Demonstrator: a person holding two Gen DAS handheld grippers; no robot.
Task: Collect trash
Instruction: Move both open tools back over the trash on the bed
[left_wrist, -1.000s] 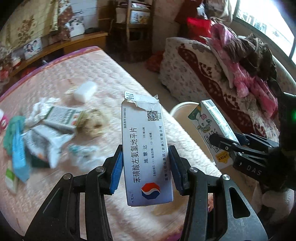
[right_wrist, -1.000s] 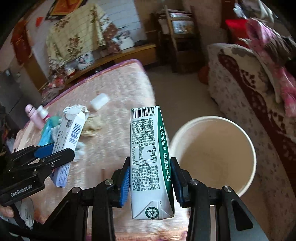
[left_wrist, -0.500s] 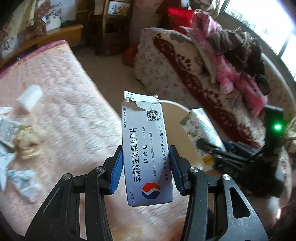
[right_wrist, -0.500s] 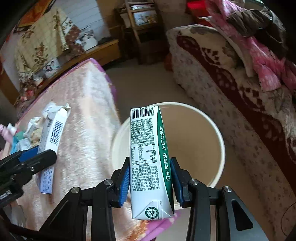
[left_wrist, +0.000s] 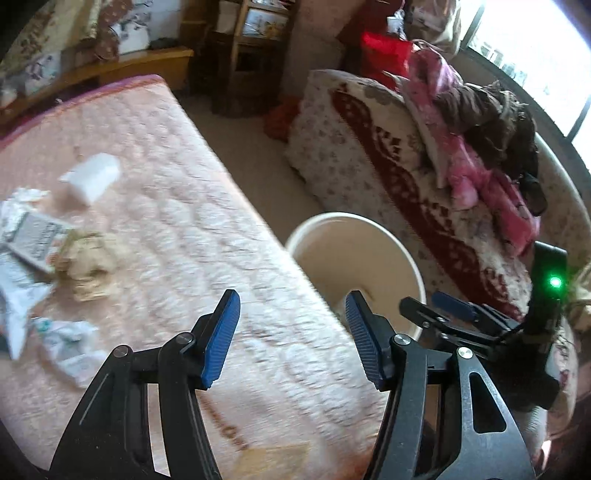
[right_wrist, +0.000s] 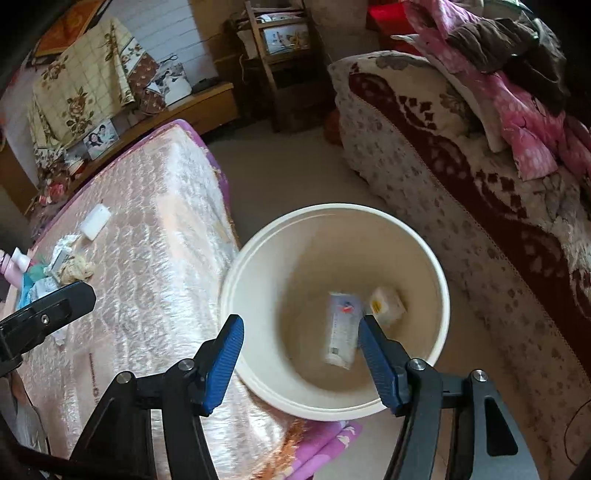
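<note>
Right wrist view looks down into a cream bucket (right_wrist: 436, 266) on the floor between the bed (right_wrist: 155, 229) and a patterned sofa (right_wrist: 443, 147). Two cartons lie at its bottom: a white medicine box (right_wrist: 341, 328) with a red-and-blue logo and blurred print that cannot be read, and a milk carton (right_wrist: 388, 304) with a yellow mark. Both sit below and beyond the right tool (right_wrist: 301, 360), whose jaws have just been opening and stand apart, nothing between them. The left tool (left_wrist: 291, 339) has also just been opening and is empty, over the bed's edge beside the bucket. More trash, crumpled paper (left_wrist: 86, 264) and a white block (left_wrist: 94, 177), lies on the bed.
</note>
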